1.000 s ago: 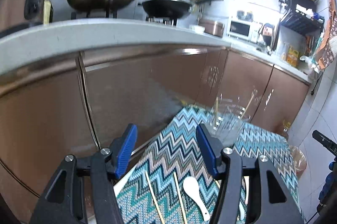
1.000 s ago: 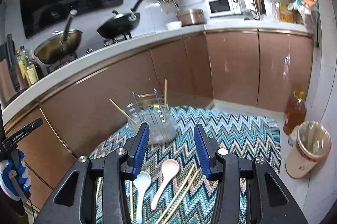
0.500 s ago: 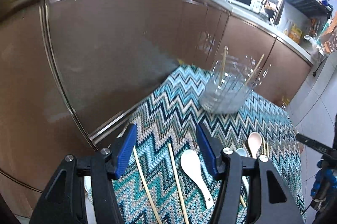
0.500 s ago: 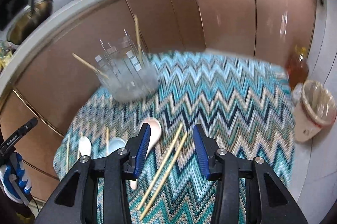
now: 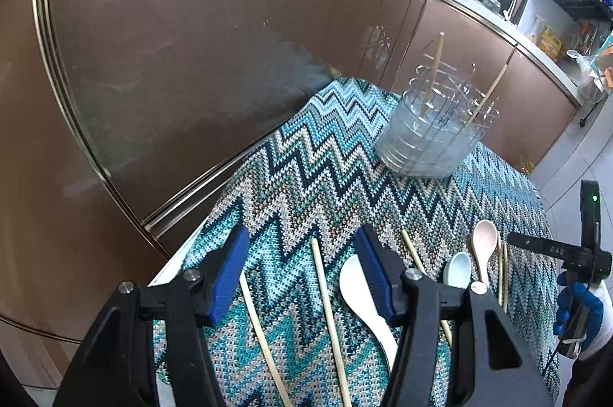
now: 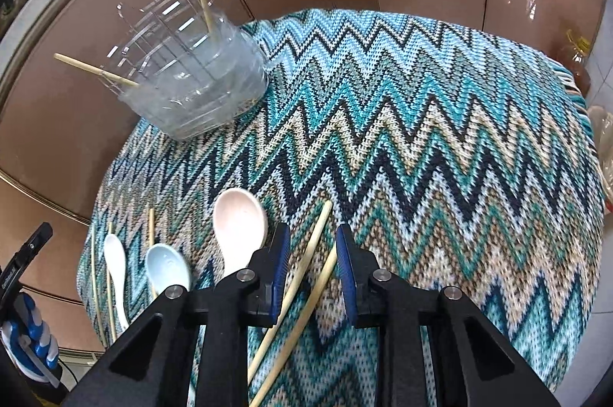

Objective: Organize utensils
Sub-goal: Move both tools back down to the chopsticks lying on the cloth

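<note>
My right gripper (image 6: 311,255) hangs with jaws apart astride a pair of chopsticks (image 6: 306,267) on the zigzag cloth (image 6: 440,123), pink spoon (image 6: 237,221) just beside. My left gripper (image 5: 302,271) (also spread, gripping nothing) hovers over another chopstick (image 5: 329,311). The clear utensil holder (image 6: 191,81) stands well apart.

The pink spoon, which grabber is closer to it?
The right gripper. Its left finger sits right beside the pink spoon, open over two chopsticks. The left gripper is farther, with a white spoon and blue spoon between.
</note>
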A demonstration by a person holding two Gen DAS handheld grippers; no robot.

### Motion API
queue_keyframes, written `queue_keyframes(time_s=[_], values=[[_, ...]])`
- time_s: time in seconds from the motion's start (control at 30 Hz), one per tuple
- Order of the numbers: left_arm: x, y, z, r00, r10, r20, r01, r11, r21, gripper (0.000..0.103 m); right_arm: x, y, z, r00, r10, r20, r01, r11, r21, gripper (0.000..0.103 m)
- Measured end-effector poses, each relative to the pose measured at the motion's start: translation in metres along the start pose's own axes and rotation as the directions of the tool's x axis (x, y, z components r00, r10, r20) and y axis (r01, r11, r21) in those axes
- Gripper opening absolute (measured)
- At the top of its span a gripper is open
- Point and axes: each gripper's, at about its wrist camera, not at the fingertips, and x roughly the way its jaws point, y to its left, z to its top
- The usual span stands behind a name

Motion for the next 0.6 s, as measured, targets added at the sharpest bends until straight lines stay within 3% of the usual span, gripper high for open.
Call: queue_keyframes(time_s=[0.27, 0.4, 0.6], values=[[0.017, -0.025, 0.011, 0.993, -0.103, -0.065, 0.103, 0.995, -0.001, 0.053, 0.026, 0.005, 0.01, 0.997, -0.042, -0.058, 0.04, 0.998, -0.045, 0.025], [0.034, -0.051, 0.016, 0.979, -0.156, -0.134, 0.158, 0.987, 0.008, 0.048, 0.033, 0.005, 0.013, 0.996, -0.044, -0.077, 0.041, 0.998, -0.04, 0.025], [0.078, -0.081, 0.015, 0.951, -0.151, -0.271, 0.152, 0.988, -0.018, 0.034, 0.041, 0.007, 0.02, 0.994, -0.041, -0.098, 0.037, 0.998, -0.049, 0.024]])
